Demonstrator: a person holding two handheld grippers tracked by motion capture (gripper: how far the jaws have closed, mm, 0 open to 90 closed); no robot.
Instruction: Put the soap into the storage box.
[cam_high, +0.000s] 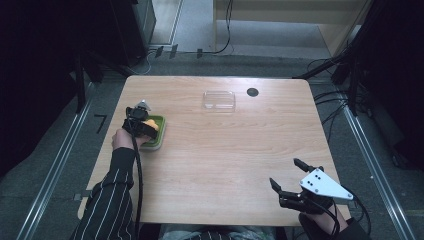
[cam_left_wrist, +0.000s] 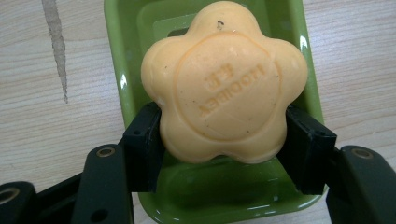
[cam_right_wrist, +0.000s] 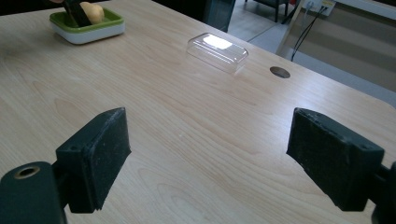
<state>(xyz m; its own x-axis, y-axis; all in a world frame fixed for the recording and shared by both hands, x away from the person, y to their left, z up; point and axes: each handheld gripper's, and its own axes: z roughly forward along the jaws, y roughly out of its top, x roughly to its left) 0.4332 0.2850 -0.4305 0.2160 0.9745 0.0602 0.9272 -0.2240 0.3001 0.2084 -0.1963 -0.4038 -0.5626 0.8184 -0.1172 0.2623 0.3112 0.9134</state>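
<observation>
At the left of the high view, the left gripper (cam_high: 142, 116) is standing over the green soap dish (cam_high: 159, 138) with its jaws closing on the flower-shaped orange soap (cam_left_wrist: 224, 84); in the left gripper view the two black pads (cam_left_wrist: 145, 140) are pressing on the soap's lower flanks, with the soap sitting squarely between them and above the dish floor. The clear lid (cam_high: 219, 99) is lying upper centre on the counter (cam_high: 220, 160), well apart from the dish. At lower right, the right gripper (cam_high: 290, 177) is hovering with jaws wide apart on nothing; the left hand is judged the one placed to lift.
</observation>
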